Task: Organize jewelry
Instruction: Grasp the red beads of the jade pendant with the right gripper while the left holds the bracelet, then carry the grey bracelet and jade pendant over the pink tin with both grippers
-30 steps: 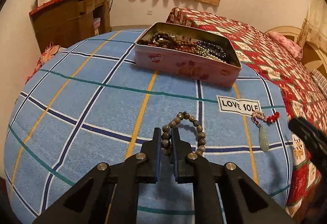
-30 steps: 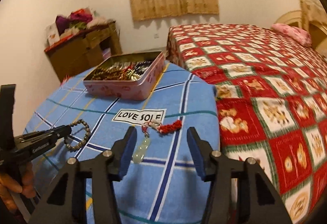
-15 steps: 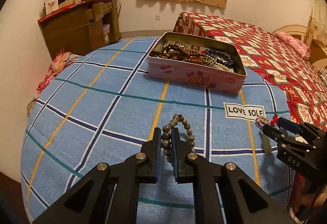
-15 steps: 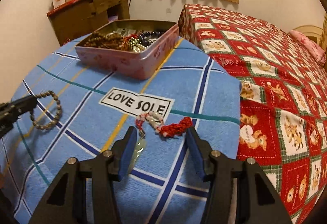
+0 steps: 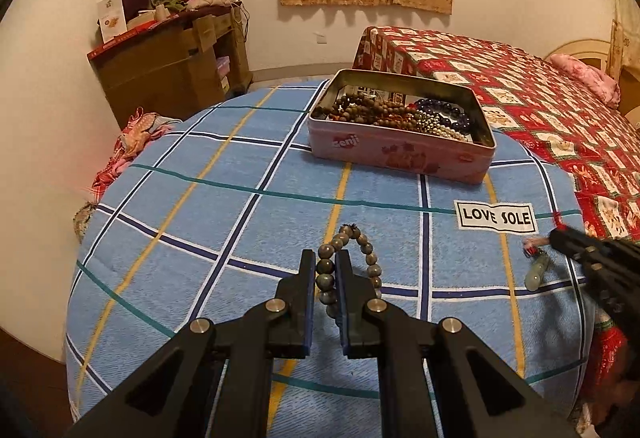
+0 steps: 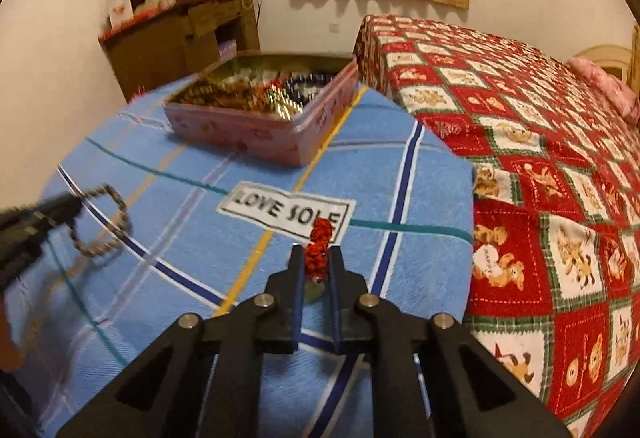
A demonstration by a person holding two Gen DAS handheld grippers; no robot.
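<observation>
**Jewelry in both grippers over the blue checked cloth**

Jewelry sits in three places. A bracelet of round grey-brown wooden beads is pinched at its near side between the narrow jaws of the black left gripper; the rest of its loop hangs forward of the fingertips, over the blue checked cloth that covers the round table. Whether the far end of the loop touches the cloth I cannot tell. From the right wrist view the same bracelet shows blurred at the left edge, looped off the tip of that gripper.

The black right gripper has just closed its jaws, and they now clamp a red knotted cord that stands up between the pads. A pale green jade-like pendant shows below the cord, between the fingers. In the left wrist view the pendant hangs just beneath the right gripper's tip, near the cloth's right edge, with a bit of pale tassel beside it.

A white label printed LOVE SOLE lies on the cloth between the two grippers and a pink rectangular metal tin. The tin stands open toward the far side of the table, well apart from both grippers, and holds a heap of beaded strands: brown wooden beads to the left, dark blue and pearl-coloured ones to the right.

Beyond the table, a bed with a red patchwork quilt fills the right side.
</observation>
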